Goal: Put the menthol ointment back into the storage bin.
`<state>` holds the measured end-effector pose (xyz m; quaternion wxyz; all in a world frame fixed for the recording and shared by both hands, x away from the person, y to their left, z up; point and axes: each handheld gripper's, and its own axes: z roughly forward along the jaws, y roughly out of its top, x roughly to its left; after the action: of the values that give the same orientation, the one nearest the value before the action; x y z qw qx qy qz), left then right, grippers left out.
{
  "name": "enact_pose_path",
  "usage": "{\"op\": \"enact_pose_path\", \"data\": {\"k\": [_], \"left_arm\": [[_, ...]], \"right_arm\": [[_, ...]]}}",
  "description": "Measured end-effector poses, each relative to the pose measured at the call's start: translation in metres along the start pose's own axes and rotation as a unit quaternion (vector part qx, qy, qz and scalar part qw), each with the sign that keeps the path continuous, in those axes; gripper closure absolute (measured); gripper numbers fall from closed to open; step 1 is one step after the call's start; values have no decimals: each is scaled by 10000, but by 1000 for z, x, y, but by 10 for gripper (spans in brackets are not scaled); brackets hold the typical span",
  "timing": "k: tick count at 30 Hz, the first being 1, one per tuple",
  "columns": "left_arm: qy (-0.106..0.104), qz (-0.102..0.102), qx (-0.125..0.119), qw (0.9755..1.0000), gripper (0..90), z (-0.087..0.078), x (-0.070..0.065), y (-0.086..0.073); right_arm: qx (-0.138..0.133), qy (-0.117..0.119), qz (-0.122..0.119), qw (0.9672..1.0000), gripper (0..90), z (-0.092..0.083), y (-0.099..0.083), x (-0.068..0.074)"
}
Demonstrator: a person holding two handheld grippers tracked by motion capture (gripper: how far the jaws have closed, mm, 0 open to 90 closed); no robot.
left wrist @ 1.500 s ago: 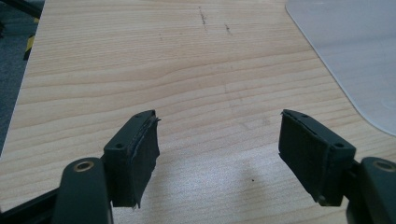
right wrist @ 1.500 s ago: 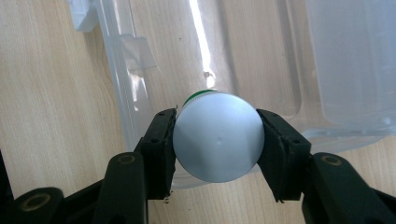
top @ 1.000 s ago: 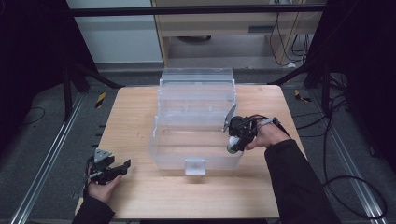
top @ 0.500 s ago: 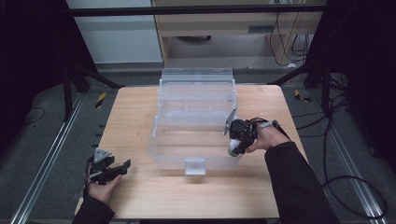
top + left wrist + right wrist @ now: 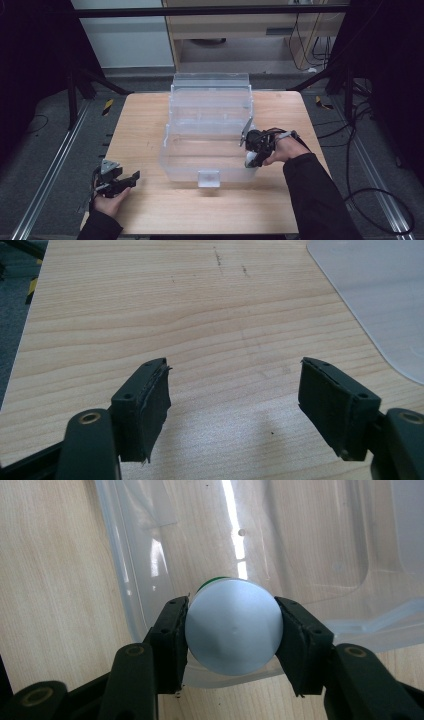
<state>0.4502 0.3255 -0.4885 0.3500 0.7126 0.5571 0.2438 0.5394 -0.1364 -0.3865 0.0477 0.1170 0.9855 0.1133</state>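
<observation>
The right tool point(image 5: 231, 632) is clamped on a round object with a pale silvery-blue flat end point(image 5: 231, 630), one black jaw pressed to each side of it. A sliver of green shows at the object's far edge in the right gripper view (what kind of object it is cannot be told from these angles). The held object hangs over the near right corner of a clear plastic bin point(image 5: 320, 540), just inside its rounded rim, with the wooden counter point(image 5: 50, 570) showing through the transparent bottom. In the high view the right tool point(image 5: 251, 152) sits at the bin's point(image 5: 210, 120) front right corner, the person's right hand point(image 5: 280, 150) wrapped around it and a dark sleeve point(image 5: 315, 200) running back to the lower edge.

The left tool point(image 5: 232, 405) has its jaws spread wide with nothing between them, hovering low over bare wood; the grain of the counter point(image 5: 150, 305) runs crosswise, and a frosted corner of the bin point(image 5: 380, 295) appears at the upper right. From above, the left tool point(image 5: 117, 181) is near the counter's point(image 5: 145, 130) front left corner, well apart from the bin, held in the left hand point(image 5: 107, 200).

The bin stands at the middle of the counter, its lid raised upright at the back, a small latch point(image 5: 209, 177) on its near wall.
</observation>
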Motion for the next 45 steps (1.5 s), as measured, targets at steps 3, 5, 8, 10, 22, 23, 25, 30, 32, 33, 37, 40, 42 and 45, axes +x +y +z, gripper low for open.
{"op": "enact_pose_path", "data": {"k": [3, 5, 8, 10, 22, 23, 25, 30, 32, 33, 37, 40, 42, 45], "left_arm": [[-1, -1, 1, 10000, 279, 0, 0, 0], [-2, -1, 1, 10000, 279, 0, 0, 0], [-6, 2, 8, 10000, 279, 0, 0, 0], [-6, 6, 8, 10000, 280, 0, 0, 0], [-7, 4, 0, 10000, 279, 0, 0, 0], [-7, 4, 0, 10000, 279, 0, 0, 0], [-12, 11, 7, 10000, 279, 0, 0, 0], [-15, -4, 0, 10000, 279, 0, 0, 0], [-16, -5, 0, 10000, 279, 0, 0, 0], [-19, -7, -3, 10000, 279, -1, 0, 0], [-17, -5, -4, 10000, 280, -1, 0, 0], [-23, -4, -5, 10000, 284, -1, 0, 0], [-28, -4, -5, 10000, 288, -1, 0, 0], [-31, 0, -2, 10000, 293, -1, 0, 0]], "right_arm": [[13, 14, 29, 10000, 492, 0, 0, 0], [-13, 4, 32, 10000, 507, -1, 0, 0], [-13, 0, 34, 10000, 511, -3, -1, 1], [-14, -2, 33, 10000, 510, -3, -1, 1], [-493, -317, 389, 9975, 425, -20, -4, 3], [-554, -379, 393, 9970, 395, -22, -5, 3], [-649, -466, 448, 9958, 372, -25, -6, 4], [-1206, -810, 778, 9863, 283, -43, -18, 7], [-1369, -899, 940, 9820, 253, -47, -24, 9], [-1484, -957, 1037, 9788, 228, -49, -27, 11], [-1984, -1243, 1531, 9601, 191, -53, -44, 14], [-2384, -1335, 2102, 9387, 175, -55, -59, 16], [-2514, -1414, 2434, 9260, 169, -54, -69, 18], [-2664, -1592, 2603, 9143, 169, -50, -80, 21]]}}
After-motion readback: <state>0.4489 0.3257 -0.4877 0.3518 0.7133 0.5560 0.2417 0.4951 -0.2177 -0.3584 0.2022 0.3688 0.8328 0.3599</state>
